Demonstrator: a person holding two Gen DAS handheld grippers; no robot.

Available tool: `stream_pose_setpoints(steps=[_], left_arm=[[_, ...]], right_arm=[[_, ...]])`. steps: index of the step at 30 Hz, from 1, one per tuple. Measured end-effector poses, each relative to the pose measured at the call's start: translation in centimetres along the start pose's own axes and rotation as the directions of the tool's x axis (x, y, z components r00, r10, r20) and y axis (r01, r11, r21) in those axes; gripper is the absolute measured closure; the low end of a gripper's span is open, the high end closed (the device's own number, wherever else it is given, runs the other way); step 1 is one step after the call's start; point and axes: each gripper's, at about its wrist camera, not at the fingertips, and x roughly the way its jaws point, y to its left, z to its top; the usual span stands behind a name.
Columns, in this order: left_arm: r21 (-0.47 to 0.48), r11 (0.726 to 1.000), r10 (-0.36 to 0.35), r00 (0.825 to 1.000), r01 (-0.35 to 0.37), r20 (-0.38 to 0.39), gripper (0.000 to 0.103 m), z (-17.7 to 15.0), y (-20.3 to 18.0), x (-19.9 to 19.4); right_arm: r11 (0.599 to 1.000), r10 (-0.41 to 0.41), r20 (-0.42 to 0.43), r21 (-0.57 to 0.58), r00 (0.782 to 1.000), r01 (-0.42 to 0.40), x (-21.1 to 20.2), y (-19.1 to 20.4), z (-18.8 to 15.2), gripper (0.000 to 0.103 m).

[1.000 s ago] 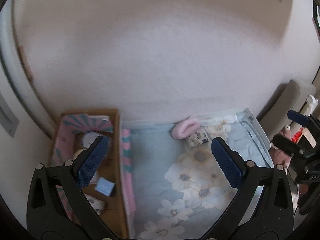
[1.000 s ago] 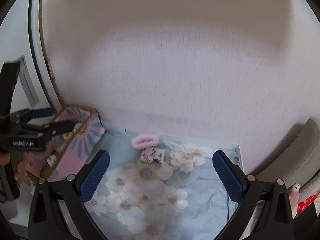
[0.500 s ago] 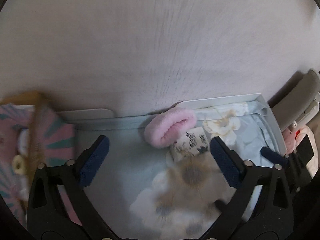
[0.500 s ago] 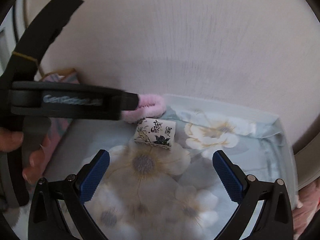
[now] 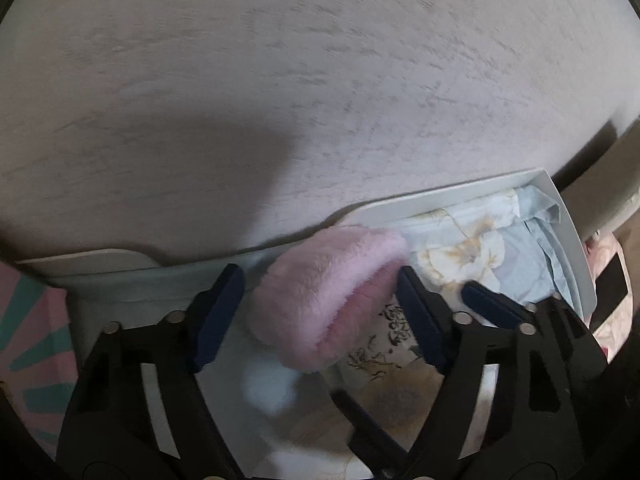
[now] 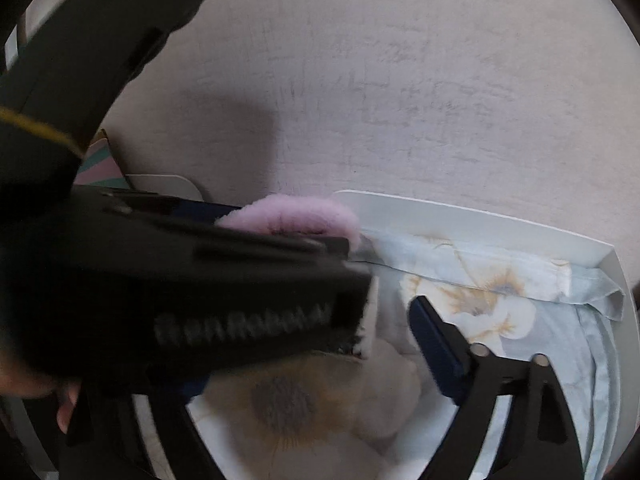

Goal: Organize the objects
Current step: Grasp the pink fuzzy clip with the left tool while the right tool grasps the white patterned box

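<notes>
A fluffy pink hair band point(image 5: 324, 300) lies at the back of the cloth-lined tray point(image 5: 460, 196). My left gripper point(image 5: 316, 300) straddles it with jaws closing; the right pad point(image 5: 416, 316) is at the band's edge, the left pad point(image 5: 218, 312) still apart. A small white box with ink print point(image 5: 384, 344) sits just behind the band, half covered. In the right wrist view the left gripper's body blocks most of the box point(image 6: 370, 320). My right gripper point(image 6: 316, 320) is closing around that spot; only its right finger point(image 6: 436, 344) shows, clear of the box.
The tray's white rim point(image 6: 480, 216) stands against a textured wall. A pink and teal striped cardboard box point(image 5: 32, 320) stands left of the tray. A person's fingers point(image 6: 64, 404) show at the lower left. Flowered cloth point(image 6: 480, 300) covers the tray floor.
Both grippers came down toward the tray's back and their jaws narrowed. The left one now brackets the pink band and has slid across the right wrist view, hiding the box.
</notes>
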Motion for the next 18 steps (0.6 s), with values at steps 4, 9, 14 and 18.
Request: stream_pose_setpoints(steps=[4,9,14,18], left_arm=[[0.052,0.999,0.016,1.000,-0.016,0.002,0.040,0.0,-0.5,0.2],[0.012,1.000,-0.026,1.000,0.026,0.009,0.049,0.2,0.2,0.0],[0.057,0.998,-0.019,1.000,0.018,0.024,0.059,0.4,0.1,-0.8],[0.058,0.998,-0.022,0.999,0.020,0.030,0.063,0.6,-0.1,-1.2]], right_arm=[[1.000,-0.010,-0.018,-0.022,1.000,0.009,0.3,0.1,-0.4,0.042],[1.000,-0.008,-0.015,-0.021,1.000,0.008,0.1,0.0,-0.6,0.043],[1.000,-0.006,-0.008,-0.001,1.000,0.006,-0.4,-0.3,-1.0,0.043],[1.000,-0.005,-0.004,0.003,1.000,0.005,-1.2,-0.4,-1.4,0.043]])
